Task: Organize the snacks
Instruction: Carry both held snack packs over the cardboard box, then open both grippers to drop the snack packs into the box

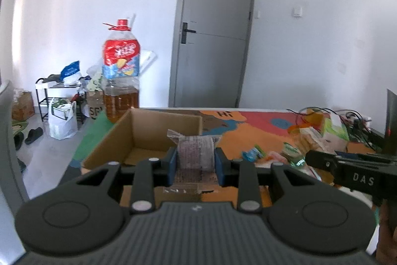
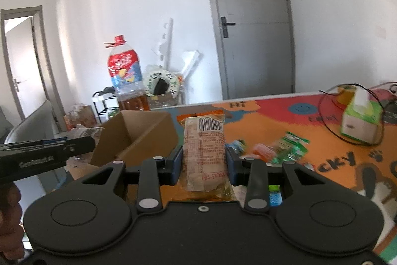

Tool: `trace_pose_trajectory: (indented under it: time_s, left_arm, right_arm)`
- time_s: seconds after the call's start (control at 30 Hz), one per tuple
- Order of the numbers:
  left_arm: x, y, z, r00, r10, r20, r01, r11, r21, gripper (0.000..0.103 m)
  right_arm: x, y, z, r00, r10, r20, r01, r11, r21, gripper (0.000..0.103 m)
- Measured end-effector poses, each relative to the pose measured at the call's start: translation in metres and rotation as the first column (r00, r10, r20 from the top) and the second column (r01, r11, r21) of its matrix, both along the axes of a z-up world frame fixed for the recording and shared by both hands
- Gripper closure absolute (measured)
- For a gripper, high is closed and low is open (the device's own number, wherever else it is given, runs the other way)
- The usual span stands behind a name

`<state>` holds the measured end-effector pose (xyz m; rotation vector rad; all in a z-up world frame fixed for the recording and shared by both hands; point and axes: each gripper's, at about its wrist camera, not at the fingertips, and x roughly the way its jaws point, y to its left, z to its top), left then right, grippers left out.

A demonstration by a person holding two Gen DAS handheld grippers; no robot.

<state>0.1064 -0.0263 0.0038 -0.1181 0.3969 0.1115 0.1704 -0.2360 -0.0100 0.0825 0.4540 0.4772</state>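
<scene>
My left gripper is shut on a clear snack packet with fine printed text, held above the near edge of an open cardboard box. My right gripper is shut on an orange-edged snack packet with a barcode on top, held up beside the same cardboard box. Several loose snack packets lie on the colourful table mat, and those snack packets lie just beyond my right gripper. The right gripper's body shows at the right of the left wrist view.
A large oil bottle with a red cap stands behind the box at the table's far left. A green tissue box ringed by a black cable sits at the right. Behind the table are a grey door, a shoe rack and bags.
</scene>
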Motion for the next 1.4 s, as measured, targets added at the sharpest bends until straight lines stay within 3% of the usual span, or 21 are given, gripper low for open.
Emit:
trace_pose_trajectory:
  time_s: [0.47,1.0,1.23,1.4]
  left_arm:
    - [0.019,0.072,0.005,0.996,0.094,-0.006,-0.094,0.995,-0.036,0.073]
    - [0.065,0.114,-0.005,0.998,0.026,-0.061,-0.03,0.998,-0.056,0.072]
    - [0.075,0.121,-0.011,0.996,0.039,-0.074,-0.045,0.997,-0.07,0.072]
    - [0.07,0.126,-0.007,0.996,0.081,-0.043,-0.083,0.995,-0.048,0.061]
  right_arm:
    - [0.014,0.075,0.01,0.991,0.133,0.001,-0.133,0.991,0.008,0.067]
    - [0.035,0.121,0.011,0.988,0.157,-0.011,-0.157,0.988,-0.009,0.066]
    - [0.045,0.136,0.008,0.985,0.169,-0.02,-0.17,0.985,-0.027,0.066]
    - [0.053,0.147,0.006,0.984,0.177,-0.028,-0.178,0.983,-0.035,0.066]
